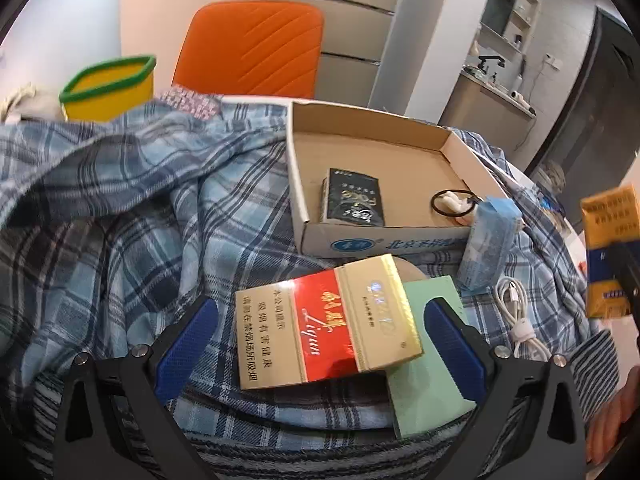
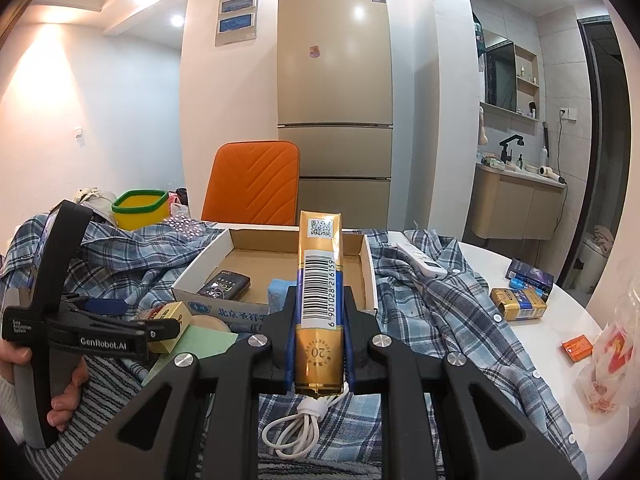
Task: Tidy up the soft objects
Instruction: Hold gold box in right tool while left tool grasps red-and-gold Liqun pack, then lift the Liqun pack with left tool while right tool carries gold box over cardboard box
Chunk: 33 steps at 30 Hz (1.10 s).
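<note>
A blue plaid shirt (image 1: 120, 200) (image 2: 440, 300) is spread over the table. On it stands an open cardboard box (image 1: 296, 168) (image 2: 200, 272) holding a black pack (image 1: 352, 196) and a hair tie (image 1: 450, 202). My left gripper (image 1: 320, 344) (image 2: 148, 318) is open, with its blue pads (image 1: 188, 344) either side of a red-and-gold pack (image 1: 328, 324), which lies on a green pad (image 1: 432, 380). My right gripper (image 2: 320, 292) is shut on a gold-and-blue pack (image 2: 320, 272) (image 1: 608, 248), held up in front of the box.
A blue tissue pack (image 1: 488, 240) leans at the box's corner, near a coiled white cable (image 1: 516, 312) (image 2: 296, 428). A yellow tub (image 1: 108, 88), an orange chair (image 2: 256, 184) and a fridge (image 2: 334, 80) stand behind. Right: remote (image 2: 420, 262), packs (image 2: 518, 304), plastic bag (image 2: 612, 360).
</note>
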Tool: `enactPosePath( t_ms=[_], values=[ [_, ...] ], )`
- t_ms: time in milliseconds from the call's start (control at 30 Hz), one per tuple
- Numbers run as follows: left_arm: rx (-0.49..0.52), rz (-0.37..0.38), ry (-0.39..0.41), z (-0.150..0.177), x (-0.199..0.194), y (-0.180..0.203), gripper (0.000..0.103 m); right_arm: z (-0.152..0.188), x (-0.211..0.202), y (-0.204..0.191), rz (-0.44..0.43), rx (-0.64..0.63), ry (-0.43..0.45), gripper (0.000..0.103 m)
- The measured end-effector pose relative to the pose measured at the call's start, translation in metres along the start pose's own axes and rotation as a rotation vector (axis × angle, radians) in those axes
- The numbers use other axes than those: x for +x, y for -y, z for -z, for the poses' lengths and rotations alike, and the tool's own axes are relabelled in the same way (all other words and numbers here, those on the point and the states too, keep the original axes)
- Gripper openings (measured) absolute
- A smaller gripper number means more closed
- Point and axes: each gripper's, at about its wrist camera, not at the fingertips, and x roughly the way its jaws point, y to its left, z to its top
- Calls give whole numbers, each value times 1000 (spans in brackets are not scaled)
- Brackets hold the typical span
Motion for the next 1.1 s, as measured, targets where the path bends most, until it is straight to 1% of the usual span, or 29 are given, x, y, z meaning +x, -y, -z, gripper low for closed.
enactPosePath(
  t_ms=[67, 167, 267, 333, 400, 433, 567, 667, 767, 867, 933, 967, 1033, 1100],
  values=[
    [-7, 13, -21, 0, 3, -2, 103, 0, 0, 0, 0, 0, 1, 18],
    [7, 22, -49, 0, 8, 0, 103, 1, 0, 0, 0, 0, 1, 18],
    [12, 3, -72, 1, 13, 1, 103, 0, 0, 0, 0, 0, 2, 18],
    [13, 8, -81, 1, 14, 1, 103, 0, -1, -1, 0, -1, 1, 18],
    [12, 7, -69, 1, 12, 1, 101, 0, 0, -1, -1, -1, 1, 18],
    [13, 9, -59, 2, 10, 1, 92, 0, 0, -1, -1, -1, 1, 18],
    [20, 15, -11, 2, 1, 2, 92, 0, -1, 0, -1, 0, 1, 18],
    [34, 21, 56, 2, -11, 5, 92, 1, -1, 0, -1, -1, 2, 18],
    [68, 33, 156, 5, -29, 12, 92, 1, -1, 0, -1, -1, 3, 18],
    [117, 27, 281, 10, -50, 22, 92, 0, -2, -1, 0, -1, 11, 18],
    [136, -9, 376, 14, -66, 26, 92, -1, -4, -2, -2, -1, 18, 18],
    [143, -15, 428, 16, -74, 27, 92, -1, -5, -2, -2, -1, 22, 18],
    [151, -14, 508, 20, -87, 28, 92, -1, -6, -2, -3, -1, 31, 18],
    [166, -12, 563, 23, -94, 30, 92, -1, -8, -1, -5, -2, 39, 18]
  ],
)
